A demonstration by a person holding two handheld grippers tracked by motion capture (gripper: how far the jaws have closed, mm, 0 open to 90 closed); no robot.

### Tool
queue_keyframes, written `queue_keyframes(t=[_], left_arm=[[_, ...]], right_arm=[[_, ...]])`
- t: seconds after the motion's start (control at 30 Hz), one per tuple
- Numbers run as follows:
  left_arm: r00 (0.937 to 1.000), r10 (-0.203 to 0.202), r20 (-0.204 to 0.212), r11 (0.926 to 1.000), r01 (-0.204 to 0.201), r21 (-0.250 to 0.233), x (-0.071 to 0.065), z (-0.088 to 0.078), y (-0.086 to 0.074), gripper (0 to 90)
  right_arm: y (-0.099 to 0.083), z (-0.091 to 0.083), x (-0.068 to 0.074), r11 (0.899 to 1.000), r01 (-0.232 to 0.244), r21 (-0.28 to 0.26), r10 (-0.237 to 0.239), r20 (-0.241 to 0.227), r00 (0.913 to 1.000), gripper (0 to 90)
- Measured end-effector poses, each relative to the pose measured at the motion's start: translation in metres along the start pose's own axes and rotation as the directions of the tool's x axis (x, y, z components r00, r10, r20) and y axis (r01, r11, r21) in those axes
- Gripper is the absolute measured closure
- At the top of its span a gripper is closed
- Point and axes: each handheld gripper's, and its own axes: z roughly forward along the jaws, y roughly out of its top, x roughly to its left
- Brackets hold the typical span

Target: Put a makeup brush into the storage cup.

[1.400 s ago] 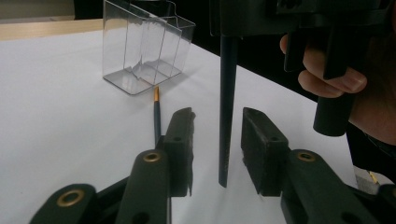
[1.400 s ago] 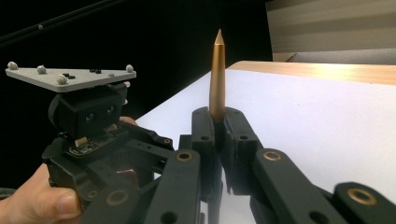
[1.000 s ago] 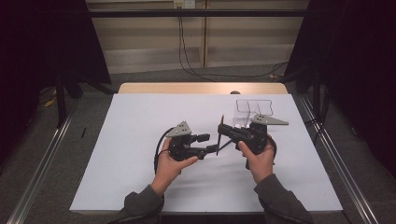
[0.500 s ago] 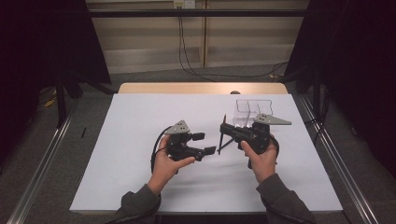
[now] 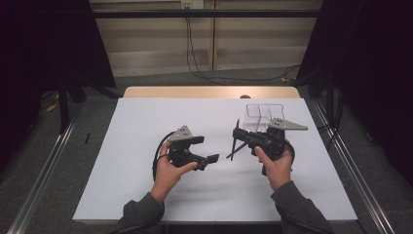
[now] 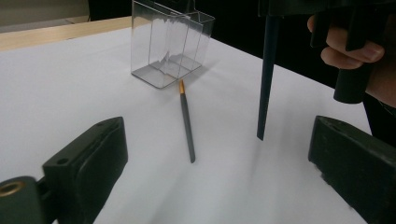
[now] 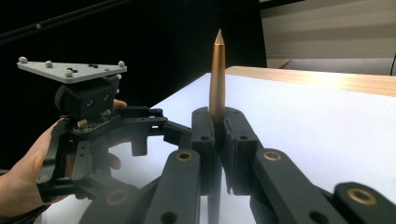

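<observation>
My right gripper is shut on a dark pen with a gold tapered tip; the pen stands nearly upright, its lower end just above the sheet. A second thin dark pencil with a gold end lies flat on the white sheet. My left gripper faces the right one from the left. Its jaws have just been opening and stand wide apart, nothing between them. A clear plastic box stands behind the right gripper.
A white sheet covers the table, with a strip of bare wood at the far edge. Dark curtains and metal rails flank the table. Cables hang on the back wall.
The left gripper's jaws have spread from half closed to wide open, and it has drawn slightly away from the right gripper. The right gripper keeps the pen upright in place.
</observation>
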Motion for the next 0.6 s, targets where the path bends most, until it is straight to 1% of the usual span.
queue_keyframes(t=[0.03, 0.07, 0.17, 0.27, 0.33, 0.4, 0.43, 0.5, 0.6], left_arm=[[0.9999, 0.013, -0.001, 0.9999, -0.013, 0.004, 0.0, -0.001, 0.0, 2.6], [0.9999, 0.015, 0.004, 0.9999, -0.015, -0.007, 0.0, -0.003, -0.001, 2.0], [0.9988, 0.048, 0.005, 0.9988, -0.048, -0.007, 0.001, -0.009, -0.001, 0.9], [0.9987, 0.05, 0.001, 0.9987, -0.05, -0.008, 0.002, -0.015, -0.002, 0.9], [0.9981, 0.061, -0.008, 0.9982, -0.061, 0.0, 0.003, -0.018, -0.003, 0.9], [0.9982, 0.06, -0.001, 0.9982, -0.06, -0.007, 0.004, -0.022, -0.004, 0.9], [0.9982, 0.06, -0.006, 0.9982, -0.06, -0.001, 0.005, -0.024, -0.005, 0.9], [0.9986, 0.052, -0.006, 0.9986, -0.052, -0.013, 0.005, -0.027, -0.006, 0.9], [0.9987, 0.051, -0.002, 0.9986, -0.051, -0.013, 0.006, -0.031, -0.007, 0.9]], right_arm=[[0.0, 0.0, 0.0, 1.0, 0.004, 0.002, -0.004, 0.0, 1.0, 84.4], [0.0, 0.0, -0.001, 1.0, 0.008, -0.001, -0.008, -0.002, 1.0, 84.4], [0.0, -0.001, -0.001, 1.0, 0.008, 0.001, -0.008, -0.002, 1.0, 84.4], [0.0, -0.002, -0.002, 1.0, 0.007, -0.001, -0.007, -0.003, 1.0, 84.4], [0.0, -0.003, -0.003, 1.0, 0.013, 0.0, -0.013, -0.004, 0.9999, 84.4], [0.001, -0.004, -0.003, 1.0, 0.014, 0.0, -0.014, -0.005, 0.9999, 84.4], [0.001, -0.004, -0.004, 1.0, 0.018, 0.001, -0.018, -0.006, 0.9998, 84.4], [0.001, -0.005, -0.004, 1.0, 0.015, 0.0, -0.015, -0.007, 0.9999, 84.4], [0.001, -0.005, -0.004, 1.0, 0.02, -0.002, -0.02, -0.008, 0.9998, 84.4]])
